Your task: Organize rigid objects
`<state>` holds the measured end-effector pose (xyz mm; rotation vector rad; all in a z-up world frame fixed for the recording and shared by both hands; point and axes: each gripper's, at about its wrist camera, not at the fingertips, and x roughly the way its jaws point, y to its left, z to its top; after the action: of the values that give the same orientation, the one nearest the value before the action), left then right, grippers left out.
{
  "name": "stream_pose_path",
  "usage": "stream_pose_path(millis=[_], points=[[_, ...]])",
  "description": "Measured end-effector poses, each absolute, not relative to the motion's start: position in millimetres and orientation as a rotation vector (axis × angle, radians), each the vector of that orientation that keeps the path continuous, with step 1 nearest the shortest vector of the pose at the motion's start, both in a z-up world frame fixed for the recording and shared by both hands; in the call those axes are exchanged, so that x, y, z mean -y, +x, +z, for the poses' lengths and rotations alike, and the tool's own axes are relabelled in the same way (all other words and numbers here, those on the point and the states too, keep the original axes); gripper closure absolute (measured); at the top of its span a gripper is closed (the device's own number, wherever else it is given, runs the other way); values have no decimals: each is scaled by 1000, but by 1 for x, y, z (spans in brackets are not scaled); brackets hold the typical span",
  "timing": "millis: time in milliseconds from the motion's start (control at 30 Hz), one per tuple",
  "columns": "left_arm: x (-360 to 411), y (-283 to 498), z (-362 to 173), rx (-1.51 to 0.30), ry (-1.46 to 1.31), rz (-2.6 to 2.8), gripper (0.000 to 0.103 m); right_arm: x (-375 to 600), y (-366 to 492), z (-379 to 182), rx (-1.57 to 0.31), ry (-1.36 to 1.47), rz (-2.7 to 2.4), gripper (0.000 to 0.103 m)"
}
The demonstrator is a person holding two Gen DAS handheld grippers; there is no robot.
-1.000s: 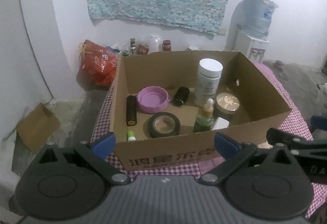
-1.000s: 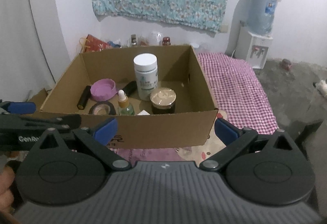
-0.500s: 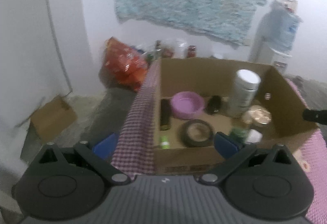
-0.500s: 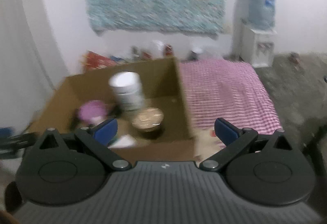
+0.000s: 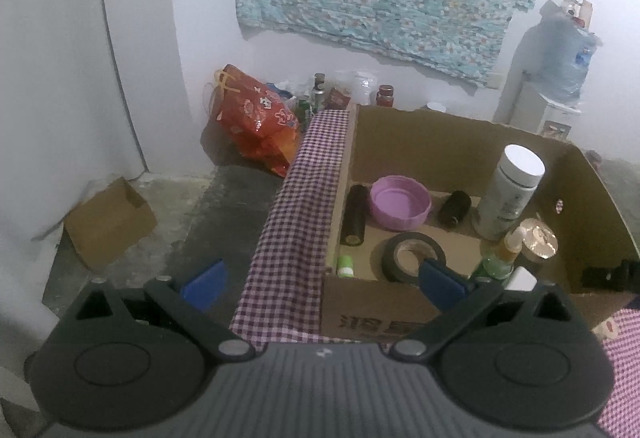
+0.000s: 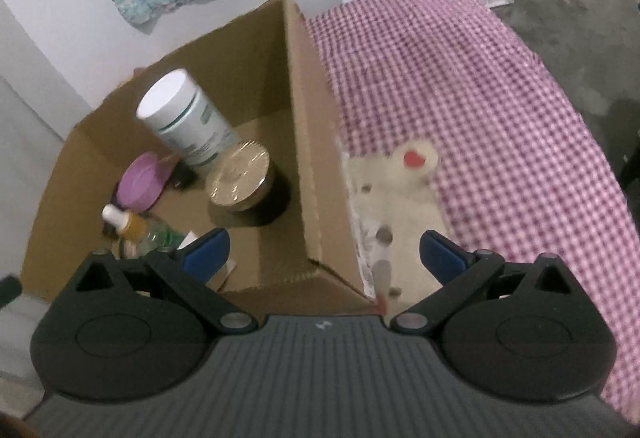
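A cardboard box (image 5: 380,312) stands on a purple checked cloth (image 5: 304,214). Inside it are a white bottle (image 5: 508,194), a purple lid (image 5: 400,202), a black tape roll (image 5: 412,256), a black cylinder (image 5: 354,214), a gold-lidded jar (image 5: 540,244) and a green dropper bottle (image 5: 500,258). My left gripper (image 5: 320,278) is open over the box's near left corner, holding nothing. My right gripper (image 6: 324,254) is open above the box's near right corner (image 6: 320,270), with the white bottle (image 6: 184,118), the gold-lidded jar (image 6: 240,178) and the dropper bottle (image 6: 132,226) to its left.
The checked cloth (image 6: 460,98) stretches to the right of the box, with a cream patch bearing a red heart (image 6: 414,158). A red bag (image 5: 256,122), small bottles (image 5: 320,94) and a water dispenser (image 5: 556,78) stand by the back wall. Loose cardboard (image 5: 108,222) lies on the floor.
Both grippers have swung apart: the left view shifted left past the box's left corner, the right view moved right and tilted down over its right corner. Both stayed open.
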<state>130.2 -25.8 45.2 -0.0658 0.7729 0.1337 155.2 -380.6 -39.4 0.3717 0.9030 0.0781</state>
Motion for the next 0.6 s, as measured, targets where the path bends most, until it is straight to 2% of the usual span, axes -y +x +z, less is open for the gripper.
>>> stream_pose_path(millis=[100, 333, 600], points=[[26, 128, 46, -771, -72, 112, 0, 381, 146, -36, -883, 369, 56, 2], [40, 120, 51, -760, -58, 32, 0, 368, 91, 27, -610, 251, 86, 2], [73, 116, 48, -792, -32, -58, 0, 314, 57, 29, -688, 211, 253, 2]])
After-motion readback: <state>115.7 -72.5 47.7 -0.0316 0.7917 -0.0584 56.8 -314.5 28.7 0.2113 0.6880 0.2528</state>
